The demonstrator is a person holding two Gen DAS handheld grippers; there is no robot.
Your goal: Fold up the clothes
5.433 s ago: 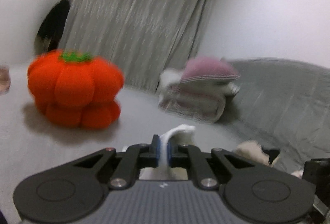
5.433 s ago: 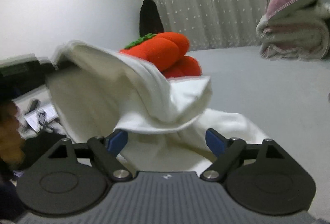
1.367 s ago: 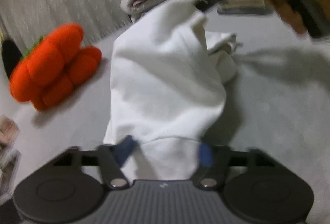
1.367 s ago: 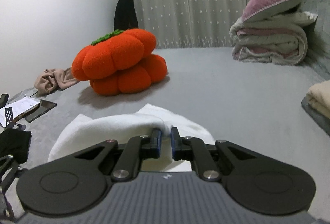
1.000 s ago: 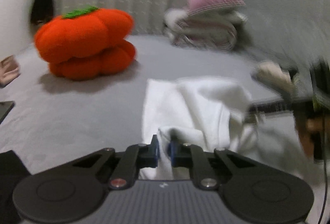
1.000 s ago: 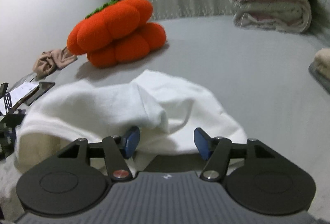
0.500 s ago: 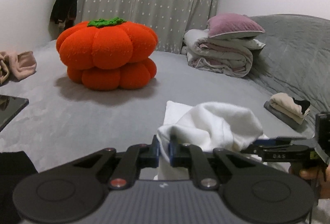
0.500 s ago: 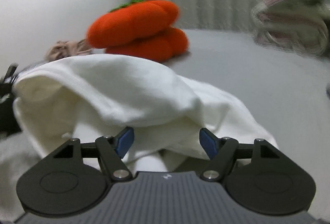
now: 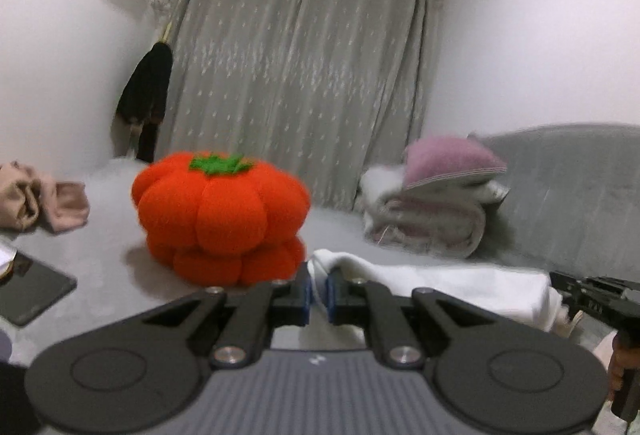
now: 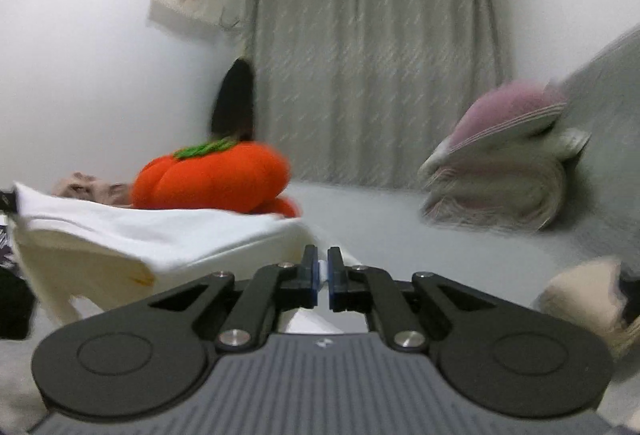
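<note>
Left tongs [image 9: 318, 289] pinching white garment [image 9: 440, 283], right tongs [image 10: 323, 281] clamped on it

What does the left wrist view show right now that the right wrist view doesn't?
Only the left wrist view shows the dark tablet lying flat and the right gripper seen from the side, gripping the white garment. Only the right wrist view shows the garment's hanging underside. Both show the orange pumpkin cushion, the folded bedding stack, and jaws shut on white fabric.

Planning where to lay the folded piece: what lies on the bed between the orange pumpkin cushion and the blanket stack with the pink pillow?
In both wrist views the grey bed between the pumpkin cushion and the blanket stack is bare.
</note>
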